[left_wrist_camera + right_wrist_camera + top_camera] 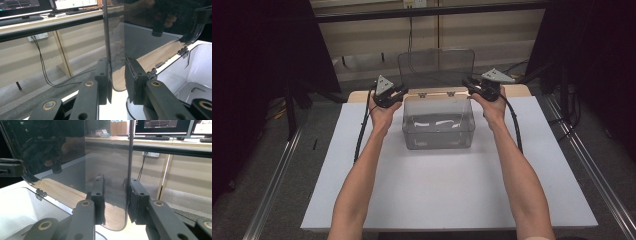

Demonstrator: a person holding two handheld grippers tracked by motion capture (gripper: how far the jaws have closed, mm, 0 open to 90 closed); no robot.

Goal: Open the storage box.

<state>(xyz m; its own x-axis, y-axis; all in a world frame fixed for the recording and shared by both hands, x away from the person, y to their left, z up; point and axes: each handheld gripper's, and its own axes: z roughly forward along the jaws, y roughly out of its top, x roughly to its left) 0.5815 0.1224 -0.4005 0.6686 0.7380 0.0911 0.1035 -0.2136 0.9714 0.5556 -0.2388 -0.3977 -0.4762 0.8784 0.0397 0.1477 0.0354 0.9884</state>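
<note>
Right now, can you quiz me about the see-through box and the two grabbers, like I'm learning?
1. True or false: the lid of the clear plastic box stands open.
2. What sits between the jaws of the left gripper? A. lid edge B. cable C. nothing
3. Which part joins lid and box?

Key: 1 true. 2 A. 3 the hinges; the right gripper straddles the lid's other edge.

Both forearms stretched up the frame from bottom centre, left gripper [398, 93] upper left of middle, right gripper [469, 83] opposite, jaws of both nearly closed.
</note>
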